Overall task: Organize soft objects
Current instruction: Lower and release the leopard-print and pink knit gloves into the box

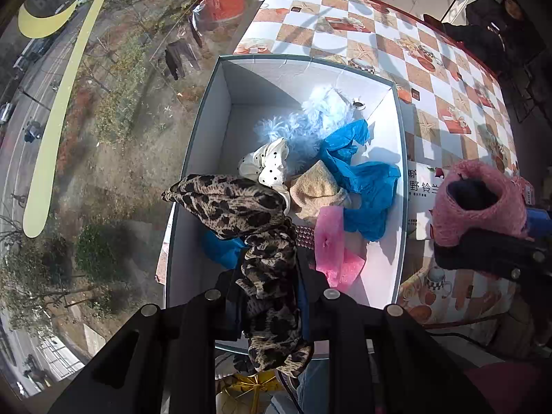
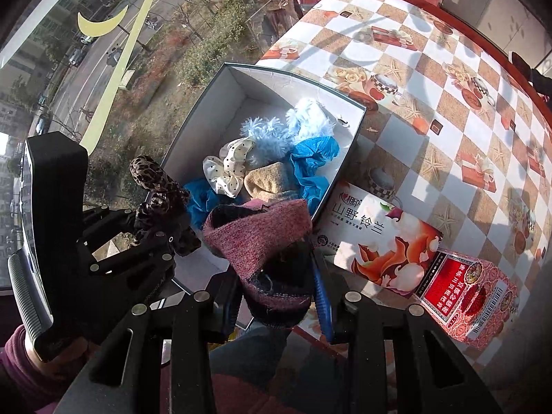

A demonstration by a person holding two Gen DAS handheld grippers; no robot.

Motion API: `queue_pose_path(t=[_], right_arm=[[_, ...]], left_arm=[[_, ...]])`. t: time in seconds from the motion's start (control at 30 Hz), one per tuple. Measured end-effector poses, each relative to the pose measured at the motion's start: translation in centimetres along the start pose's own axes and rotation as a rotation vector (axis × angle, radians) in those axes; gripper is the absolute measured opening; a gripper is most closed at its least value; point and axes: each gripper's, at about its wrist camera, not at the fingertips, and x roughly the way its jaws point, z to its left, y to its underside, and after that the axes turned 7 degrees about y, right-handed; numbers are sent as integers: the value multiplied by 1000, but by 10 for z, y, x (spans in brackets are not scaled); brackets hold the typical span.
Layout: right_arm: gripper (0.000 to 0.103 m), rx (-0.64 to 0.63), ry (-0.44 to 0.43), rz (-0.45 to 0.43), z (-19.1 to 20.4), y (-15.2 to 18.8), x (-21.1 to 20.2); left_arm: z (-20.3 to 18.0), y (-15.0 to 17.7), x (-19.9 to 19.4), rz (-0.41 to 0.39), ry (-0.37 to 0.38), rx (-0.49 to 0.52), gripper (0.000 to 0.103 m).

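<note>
Leopard-print scrunchie (image 1: 262,241) is pinched in our left gripper (image 1: 269,296), its long axis running forward along the fingers so the far end droops over the near-left wall of the white box (image 1: 379,86); that hand looks nearer the drop. Our right gripper (image 2: 279,296) is clamped on the pink knit sock (image 2: 265,238), hanging just short of the box's near rim. Both sets of fingertips are buried in fabric, and the box floor under the pile is hidden.
</note>
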Motion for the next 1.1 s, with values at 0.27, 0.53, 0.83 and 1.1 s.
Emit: queue_pose_path(t=[0.27,0.53,0.83,1.1], right_arm=[[38,-1,1,3,-1,-1,0],[38,-9,5,-2,-1,-8,2],[38,-22,11,0,1,-19,7],[38,-30,35,-1,0,-37,15]], left_arm=[[-1,-2,1,4,1,1,25],[0,-4,3,7,-4,-4,25],[3,-12,7,11,-5,-9,25],[5,-28,14,12,-9,-22,25]])
